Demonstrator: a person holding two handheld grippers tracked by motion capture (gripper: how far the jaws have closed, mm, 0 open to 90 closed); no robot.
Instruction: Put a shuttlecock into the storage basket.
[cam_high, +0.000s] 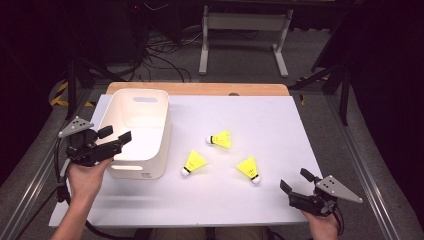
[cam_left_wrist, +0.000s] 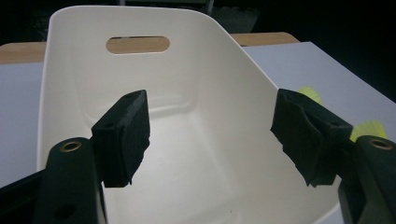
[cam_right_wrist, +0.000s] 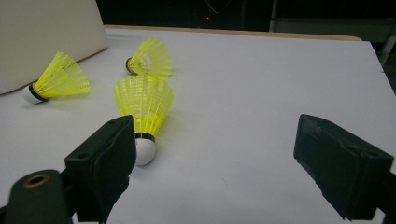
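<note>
White bin (cam_high: 150, 145) standing at the table's (cam_high: 280, 125) left side, open top up, a slot handle cut in its far wall; nothing seen inside it from the left gripper view. Left gripper (cam_high: 116, 135) held at the bin's near-left corner, jaws spread wide and gripping nothing, tips poised over the bin's rim; in its own view (cam_left_wrist: 210, 135) both black pads framing the bin's pale hollow (cam_left_wrist: 196, 154).

Three yellow shuttlecocks lying on their sides to the right of the bin, none touching another. Nearest the bin, one shuttlecock (cam_high: 194, 162) with white cork toward the near edge, just beside the bin's right wall. Farther from the bin, a second (cam_high: 220, 139), cork pointing back toward the bin. Farthest right of the bin, a third (cam_high: 249, 169), cork toward the near edge.

Right gripper (cam_high: 295, 181) well apart from the bin, at the table's near-right corner, jaws spread and empty. In the right gripper view (cam_right_wrist: 212, 158), the third shuttlecock (cam_right_wrist: 144, 112) lying just beyond the left jaw, cork close to that pad, touching or not hard to tell; the other two (cam_right_wrist: 58, 79) (cam_right_wrist: 149, 58) lying beyond, nearer the bin's wall (cam_right_wrist: 46, 37).
</note>
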